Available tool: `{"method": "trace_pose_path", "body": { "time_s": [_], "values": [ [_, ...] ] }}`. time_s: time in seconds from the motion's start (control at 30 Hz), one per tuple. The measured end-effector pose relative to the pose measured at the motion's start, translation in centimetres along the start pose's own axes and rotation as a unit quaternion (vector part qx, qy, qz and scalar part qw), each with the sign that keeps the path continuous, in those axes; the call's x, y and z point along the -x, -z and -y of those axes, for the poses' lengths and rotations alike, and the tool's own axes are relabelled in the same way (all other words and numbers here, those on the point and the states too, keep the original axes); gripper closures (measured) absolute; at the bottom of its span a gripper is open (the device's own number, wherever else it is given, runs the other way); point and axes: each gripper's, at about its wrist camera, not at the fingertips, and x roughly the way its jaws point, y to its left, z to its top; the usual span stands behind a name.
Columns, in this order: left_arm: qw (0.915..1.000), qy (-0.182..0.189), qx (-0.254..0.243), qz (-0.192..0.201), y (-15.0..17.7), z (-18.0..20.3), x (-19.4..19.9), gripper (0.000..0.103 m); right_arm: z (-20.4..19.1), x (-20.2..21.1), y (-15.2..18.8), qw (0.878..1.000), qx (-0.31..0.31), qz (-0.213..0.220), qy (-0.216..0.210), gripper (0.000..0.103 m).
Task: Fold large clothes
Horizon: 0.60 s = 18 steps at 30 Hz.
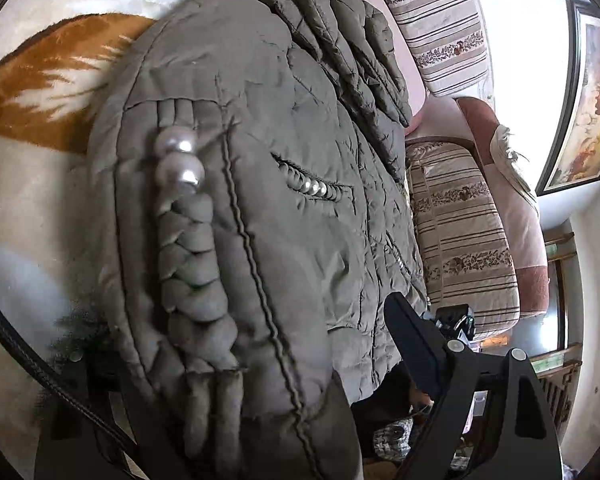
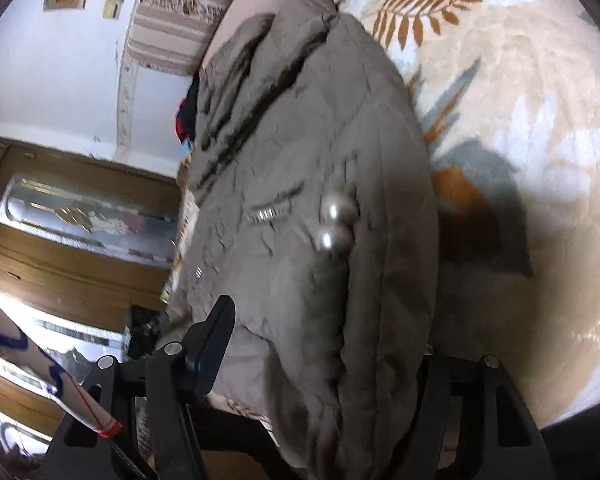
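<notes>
A grey-olive quilted jacket (image 1: 267,168) with pearl beads (image 1: 177,160) and a braided trim lies across a leaf-patterned blanket (image 1: 39,80). It also fills the right wrist view (image 2: 300,200). My left gripper (image 1: 259,392) has its jaws spread with a thick fold of the jacket between them; one finger (image 1: 416,344) shows on the right, the other is hidden under fabric. My right gripper (image 2: 312,360) also has jacket fabric bunched between its jaws; its left finger (image 2: 213,344) shows, the right one is covered.
Striped sofa cushions (image 1: 460,240) line the far side of the jacket. A framed painting (image 1: 584,112) hangs on the wall. A wooden door (image 2: 59,220) and a rolled paper (image 2: 59,392) lie to the left in the right wrist view.
</notes>
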Motion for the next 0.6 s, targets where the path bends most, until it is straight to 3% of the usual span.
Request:
{"method": "trace_pose_path", "body": {
  "time_s": [0.07, 0.2, 0.4, 0.6],
  "values": [
    [0.9999, 0.006, 0.009, 0.001, -0.1, -0.3, 0.0, 0.016, 0.0, -1.2, 0.7, 1.000, 0.004, -0.020, 0.009, 0.033],
    [0.9999, 0.003, 0.015, 0.007, 0.1, -0.4, -0.1, 0.016, -0.4, -1.6, 1.0, 1.000, 0.008, -0.010, 0.021, 0.034],
    [0.9988, -0.047, -0.010, 0.010, 0.7, 1.2, -0.4, 0.016, 0.2, -1.5, 1.1, 0.999, -0.020, 0.014, 0.036, 0.036],
    [0.9959, -0.083, -0.036, 0.010, 1.0, 2.2, -1.1, 0.012, -0.9, -2.2, 1.5, 0.995, -0.029, 0.044, 0.079, 0.035]
  ]
}}
